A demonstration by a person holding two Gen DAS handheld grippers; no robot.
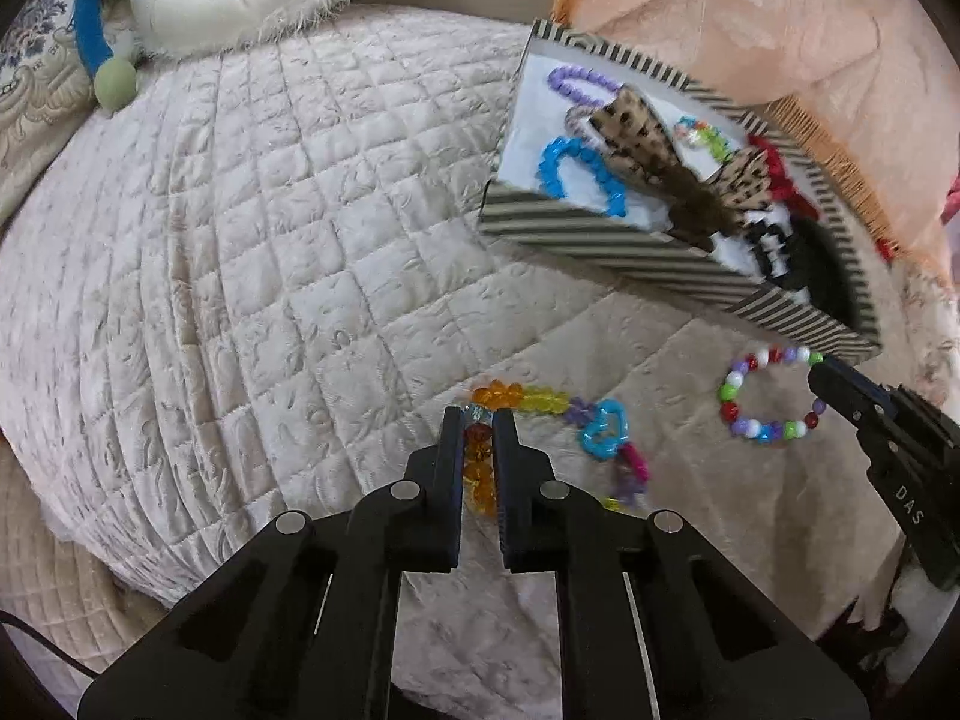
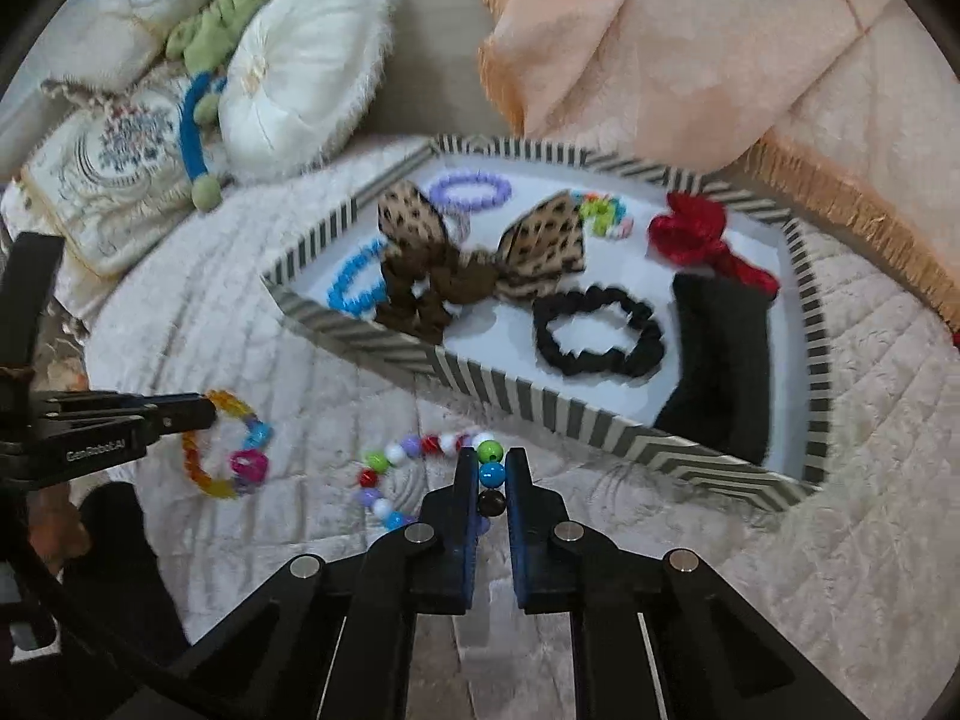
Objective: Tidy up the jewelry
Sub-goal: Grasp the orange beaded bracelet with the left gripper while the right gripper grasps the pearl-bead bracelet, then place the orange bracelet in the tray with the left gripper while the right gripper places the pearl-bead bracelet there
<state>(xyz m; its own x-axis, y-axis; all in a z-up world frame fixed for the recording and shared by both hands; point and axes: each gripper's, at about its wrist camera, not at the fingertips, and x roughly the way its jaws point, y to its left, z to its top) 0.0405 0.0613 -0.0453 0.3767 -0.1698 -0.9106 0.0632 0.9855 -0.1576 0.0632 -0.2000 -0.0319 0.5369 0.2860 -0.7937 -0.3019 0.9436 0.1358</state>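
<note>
My left gripper (image 1: 480,417) is shut on the translucent rainbow bead bracelet (image 1: 543,400), which lies on the quilted bed; it also shows in the right wrist view (image 2: 231,468). My right gripper (image 2: 487,457) is shut on the round multicolour bead bracelet (image 2: 390,456), seen in the left wrist view too (image 1: 753,414). Just behind both stands the striped tray (image 2: 543,405), (image 1: 576,243). It holds a purple bracelet (image 2: 474,189), a blue bracelet (image 2: 354,282), a leopard bow (image 2: 480,252), a black scrunchie (image 2: 597,330), a red bow (image 2: 699,234) and a black cloth (image 2: 720,360).
A white round cushion (image 2: 300,72), an embroidered pillow (image 2: 108,174) and a blue and green toy (image 2: 195,138) lie at the back left. A peach fringed blanket (image 2: 690,42) is bunched behind the tray. The cream quilt (image 1: 240,240) spreads to the left.
</note>
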